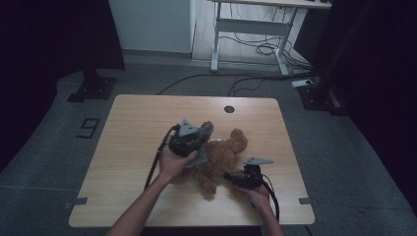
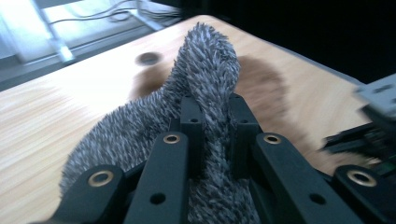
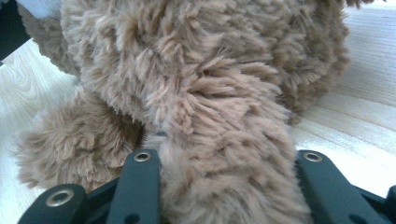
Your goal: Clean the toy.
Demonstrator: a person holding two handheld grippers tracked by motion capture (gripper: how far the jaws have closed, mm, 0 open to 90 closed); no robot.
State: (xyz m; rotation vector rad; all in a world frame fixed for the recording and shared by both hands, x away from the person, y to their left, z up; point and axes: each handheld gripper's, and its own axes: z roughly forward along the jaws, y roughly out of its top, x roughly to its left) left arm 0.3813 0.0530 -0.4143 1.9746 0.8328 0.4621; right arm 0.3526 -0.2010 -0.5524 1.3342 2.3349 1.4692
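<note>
surface: light wood table (image 1: 128, 147) | floor: grey, cables (image 1: 255, 49) | room: dim

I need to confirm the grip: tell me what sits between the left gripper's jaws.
In the left gripper view, a fold of grey fuzzy cloth is pinched between the left gripper's jaws, above the table.

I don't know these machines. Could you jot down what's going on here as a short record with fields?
Place: wooden table
Main thing: brown teddy bear, lying on the table
Second thing: grey fuzzy cloth
Left gripper: shut on the grey cloth, held above the table by the bear
Right gripper: shut on a limb of the bear, at its lower end
Operator: a person, one gripper in each hand
</note>
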